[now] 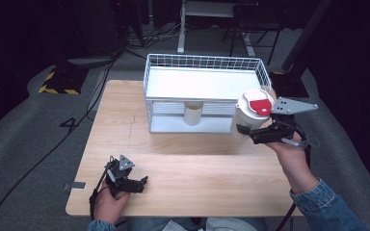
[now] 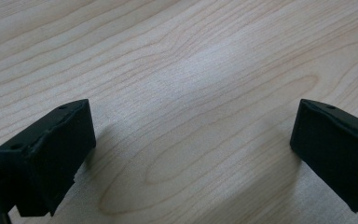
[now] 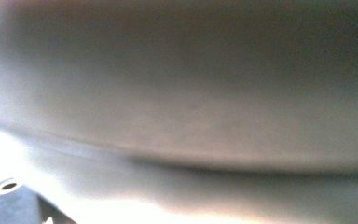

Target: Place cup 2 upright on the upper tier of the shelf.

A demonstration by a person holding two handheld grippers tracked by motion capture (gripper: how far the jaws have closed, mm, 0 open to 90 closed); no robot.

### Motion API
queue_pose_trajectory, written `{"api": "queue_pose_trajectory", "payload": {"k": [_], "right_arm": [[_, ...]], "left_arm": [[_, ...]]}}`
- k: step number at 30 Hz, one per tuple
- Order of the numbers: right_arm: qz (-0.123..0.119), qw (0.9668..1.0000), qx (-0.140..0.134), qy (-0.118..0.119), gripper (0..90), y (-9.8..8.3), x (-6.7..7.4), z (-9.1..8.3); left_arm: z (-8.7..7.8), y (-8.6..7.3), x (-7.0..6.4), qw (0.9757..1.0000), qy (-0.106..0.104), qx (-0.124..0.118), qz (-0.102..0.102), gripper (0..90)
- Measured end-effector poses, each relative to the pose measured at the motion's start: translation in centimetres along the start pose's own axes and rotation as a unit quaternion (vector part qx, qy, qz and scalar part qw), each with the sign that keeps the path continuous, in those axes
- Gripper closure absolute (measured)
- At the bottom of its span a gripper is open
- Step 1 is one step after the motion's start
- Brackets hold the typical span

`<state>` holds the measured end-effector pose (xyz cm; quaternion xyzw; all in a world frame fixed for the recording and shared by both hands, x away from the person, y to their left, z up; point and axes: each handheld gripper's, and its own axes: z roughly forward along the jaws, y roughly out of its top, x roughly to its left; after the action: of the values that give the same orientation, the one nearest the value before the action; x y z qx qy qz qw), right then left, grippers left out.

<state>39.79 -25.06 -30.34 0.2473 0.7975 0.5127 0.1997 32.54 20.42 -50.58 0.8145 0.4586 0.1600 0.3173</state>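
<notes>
My right gripper (image 1: 248,130) is shut on a white paper cup (image 1: 247,117) with a white lid and a red patch on top. It holds the cup in the air just off the right front corner of a white wire rack (image 1: 202,62). In the right gripper view the cup's wall (image 3: 182,93) is a close grey blur, with one jaw tip at the bottom left. A second, tan cup (image 1: 192,112) stands on the rack's lower shelf. My left gripper (image 1: 137,183) rests low at the table's front left, open; its black fingers (image 2: 51,154) stand wide apart over bare wood.
The wooden table (image 1: 197,183) has open room in front of the rack. The rack's upper shelf (image 1: 202,83) is a white panel inside a wire rim. Dark floor, cables and stand legs surround the table.
</notes>
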Motion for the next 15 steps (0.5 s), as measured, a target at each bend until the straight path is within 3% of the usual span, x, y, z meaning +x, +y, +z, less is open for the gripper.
{"api": "queue_pose_trajectory", "payload": {"k": [15], "right_arm": [[0.002,0.9998,0.003,-0.021,10.8,4.0,-2.3,1.8]], "left_arm": [[0.0,0.0,0.0,1.0000,0.000,0.000,-0.001,0.4]]}}
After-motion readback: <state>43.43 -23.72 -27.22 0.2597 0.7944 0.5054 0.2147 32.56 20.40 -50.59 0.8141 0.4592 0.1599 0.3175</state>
